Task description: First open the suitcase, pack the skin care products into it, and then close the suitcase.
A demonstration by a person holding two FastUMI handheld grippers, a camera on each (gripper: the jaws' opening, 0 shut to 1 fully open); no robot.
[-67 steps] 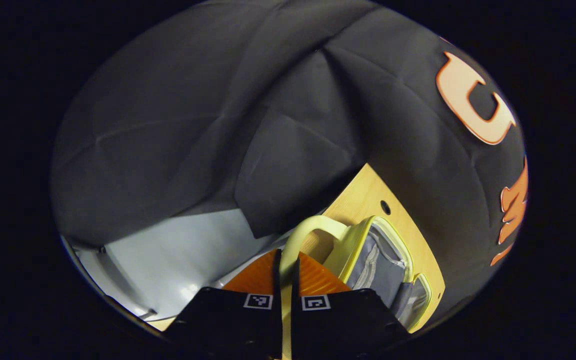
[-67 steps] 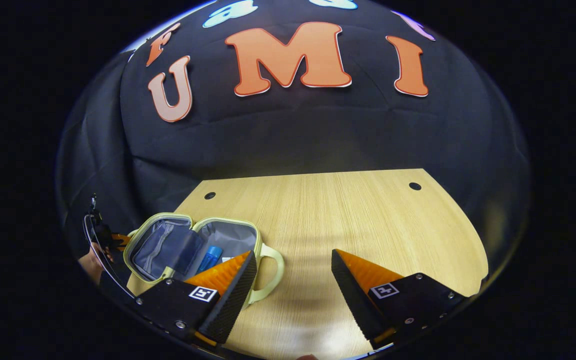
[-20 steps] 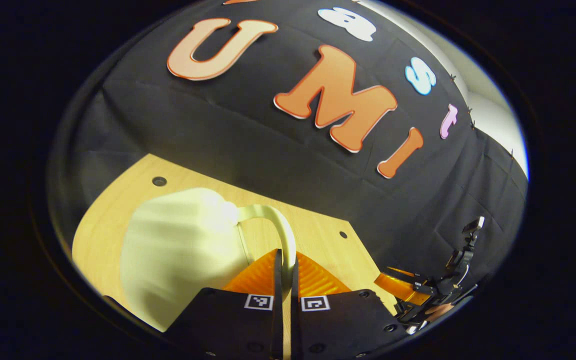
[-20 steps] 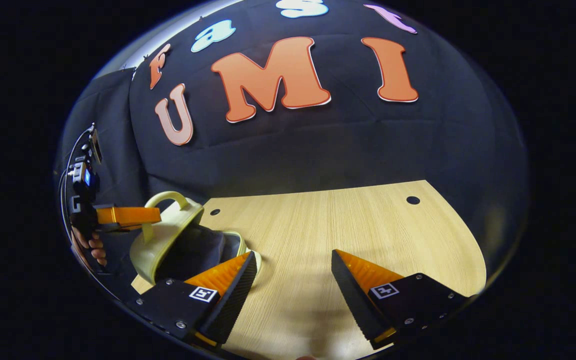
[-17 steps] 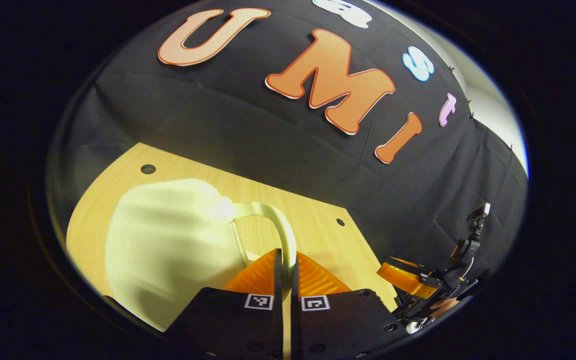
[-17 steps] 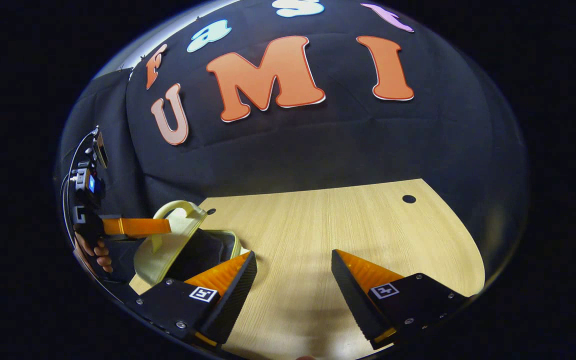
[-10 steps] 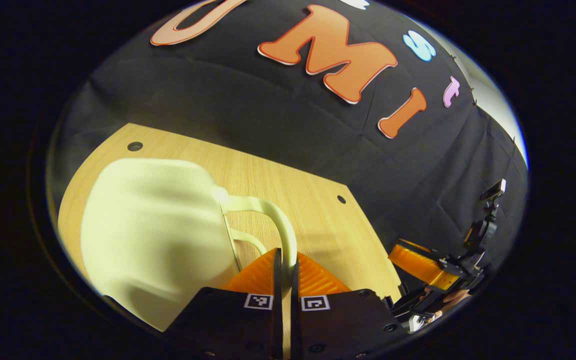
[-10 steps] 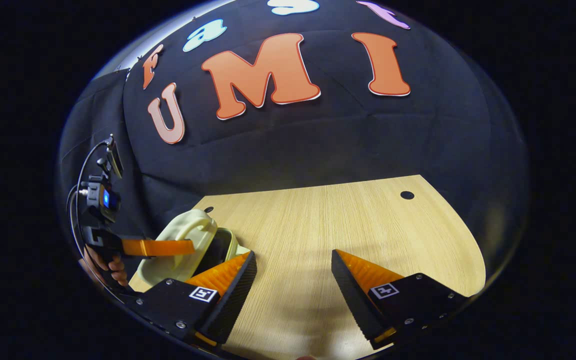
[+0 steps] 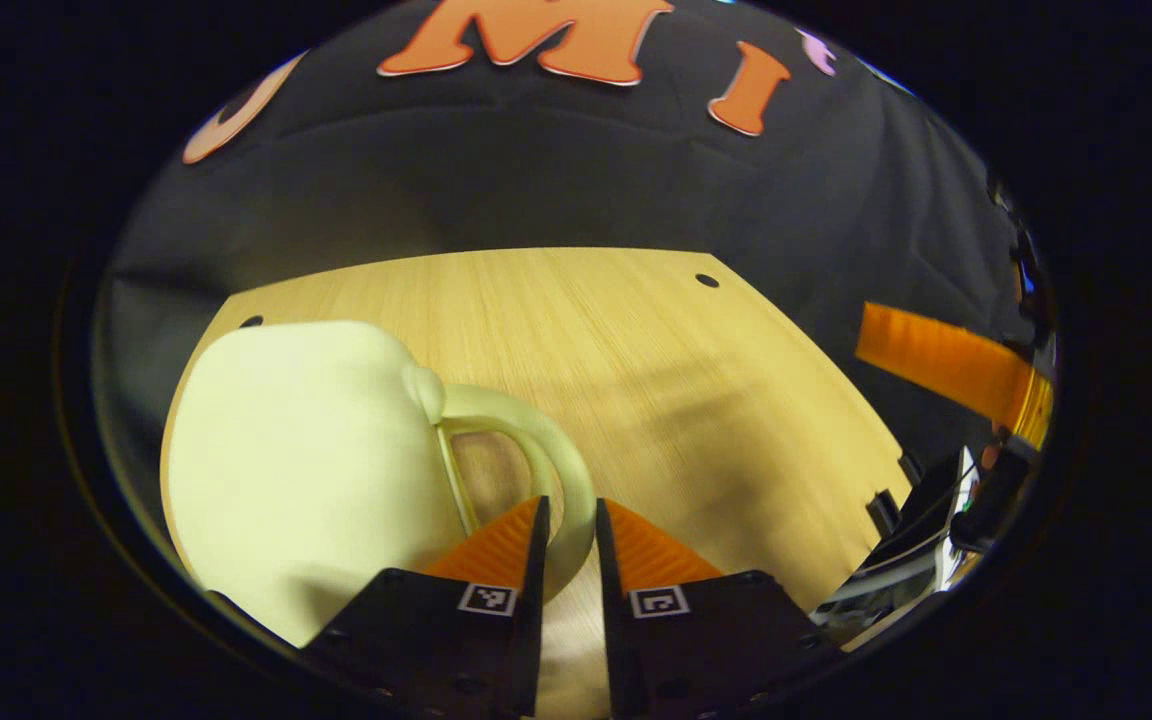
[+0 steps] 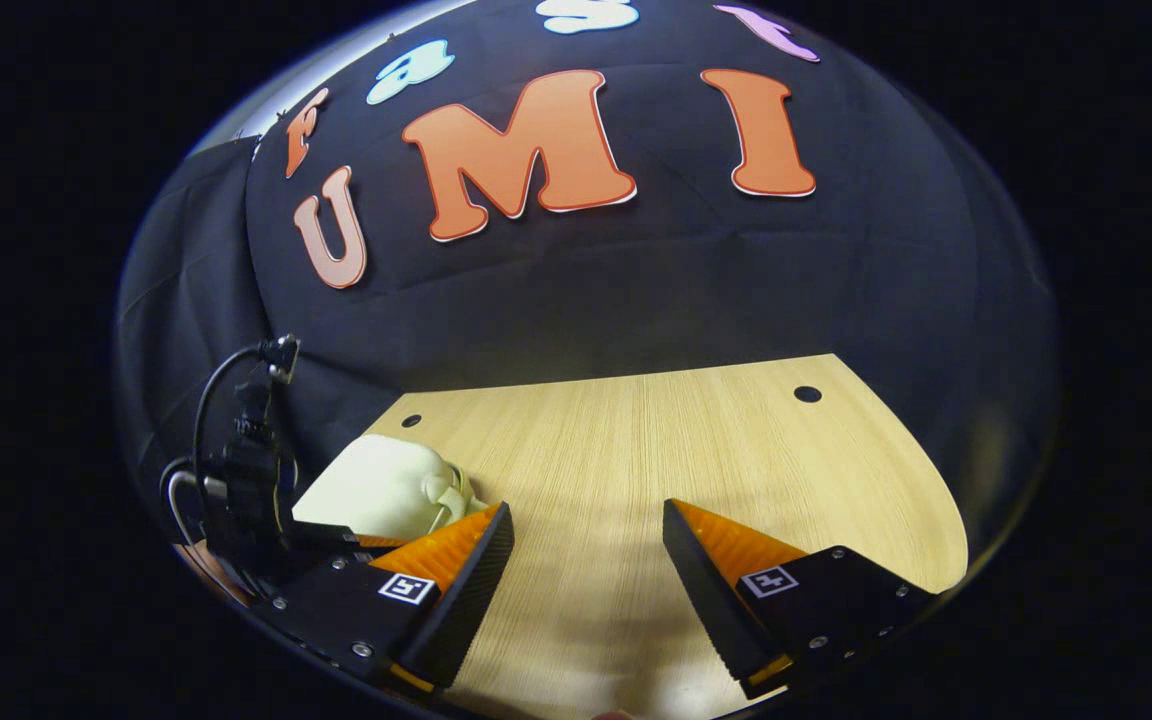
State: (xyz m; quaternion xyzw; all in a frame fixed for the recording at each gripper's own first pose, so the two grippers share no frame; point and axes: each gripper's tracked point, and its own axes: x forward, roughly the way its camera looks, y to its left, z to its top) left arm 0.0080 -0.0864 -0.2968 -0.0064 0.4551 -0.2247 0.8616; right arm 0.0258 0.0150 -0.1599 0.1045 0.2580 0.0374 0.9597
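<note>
While the left hand-held gripper (image 9: 566, 525) narrowly straddles the handle (image 9: 546, 450) at 6 o'clock, grip unclear, the case (image 9: 306, 470) looks light and stiff; right hand-held gripper (image 10: 586, 545) gapes empty.

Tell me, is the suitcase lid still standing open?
No, in the left gripper view the pale yellow suitcase lies shut on the wooden table, shell up, none of its inside showing.
</note>
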